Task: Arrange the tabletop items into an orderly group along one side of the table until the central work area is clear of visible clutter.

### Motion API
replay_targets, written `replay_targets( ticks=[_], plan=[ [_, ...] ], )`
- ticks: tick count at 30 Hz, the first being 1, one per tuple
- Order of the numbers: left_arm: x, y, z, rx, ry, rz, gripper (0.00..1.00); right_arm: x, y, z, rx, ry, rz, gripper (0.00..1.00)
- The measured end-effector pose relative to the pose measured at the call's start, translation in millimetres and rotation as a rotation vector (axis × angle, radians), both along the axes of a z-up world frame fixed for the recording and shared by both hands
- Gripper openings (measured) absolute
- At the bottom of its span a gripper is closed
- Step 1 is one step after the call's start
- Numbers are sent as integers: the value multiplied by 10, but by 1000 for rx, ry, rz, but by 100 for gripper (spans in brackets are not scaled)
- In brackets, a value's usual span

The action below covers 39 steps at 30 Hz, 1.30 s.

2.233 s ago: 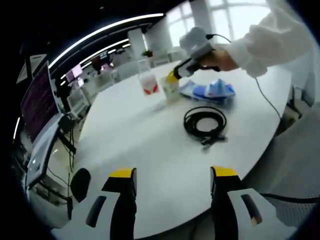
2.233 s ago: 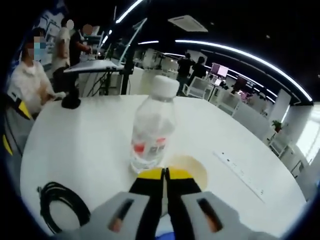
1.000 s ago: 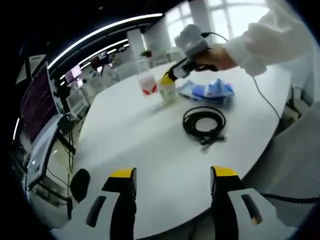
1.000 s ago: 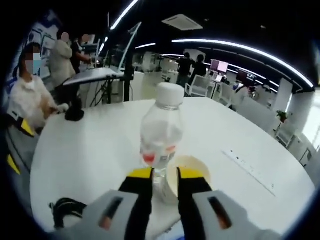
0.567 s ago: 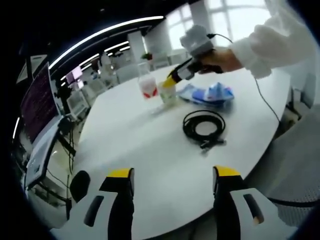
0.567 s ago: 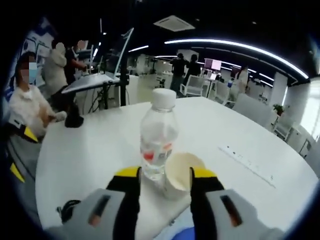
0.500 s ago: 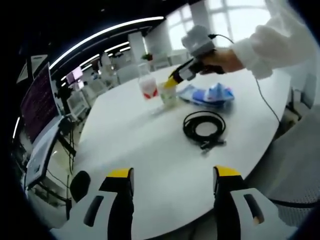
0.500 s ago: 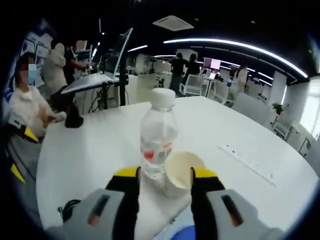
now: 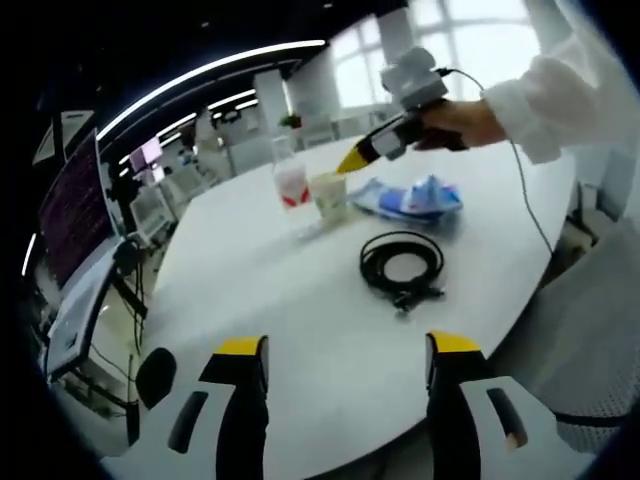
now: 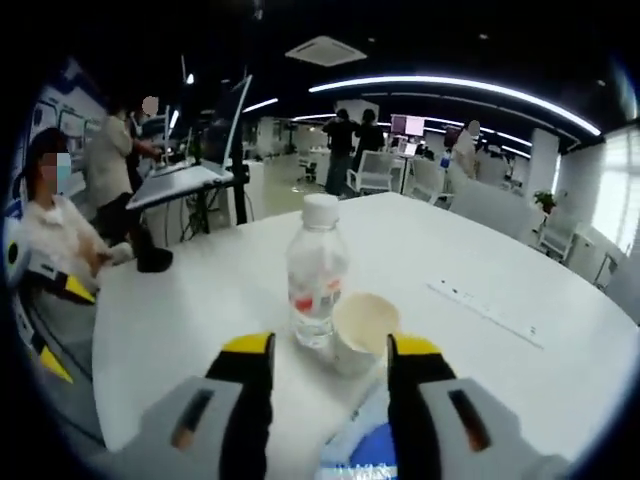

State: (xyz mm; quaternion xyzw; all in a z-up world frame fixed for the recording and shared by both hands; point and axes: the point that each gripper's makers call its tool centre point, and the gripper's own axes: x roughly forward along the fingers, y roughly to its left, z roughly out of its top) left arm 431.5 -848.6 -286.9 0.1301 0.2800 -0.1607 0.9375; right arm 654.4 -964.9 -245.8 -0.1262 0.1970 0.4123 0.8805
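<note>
Both grippers wide apart, holding nothing; paper cup [image 10: 364, 328] touching water bottle [image 10: 317, 285]

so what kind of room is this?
Likely an open-plan office or lab: a big white round table, white office chairs farther back, a monitor on a stand, and ceiling light strips.

Our left tongs [image 9: 343, 362] low in the left gripper view, jaws spread wide and holding nothing, our right tongs [image 10: 330, 365] likewise parted and empty, seen again in the left gripper view gripped in our hand [image 9: 452, 121], white sleeve [image 9: 545, 100] behind
</note>
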Motion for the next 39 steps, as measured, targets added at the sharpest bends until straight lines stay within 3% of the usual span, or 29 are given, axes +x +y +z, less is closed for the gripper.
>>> replay_targets(
  ticks=[8,20,22,25,39],
  plan=[
    [-18,-71,22,-15,-5,-27,59,-172,-287,72,21,4,-49,42],
    [-24,-168,122,-75,-37,-62,59,-608,-879,103,40,44,-187,42],
    [-30,-138,57,-77,1,-48,60,-671,-939,128,40,47,-200,42],
    [-19,-164,94,-133,0,-42,62,-703,-1106,136,38,42,-225,42],
    [-70,-264,99,-111,8,-98,67,-966,-1338,297,33,43,-304,42]
  ],
)
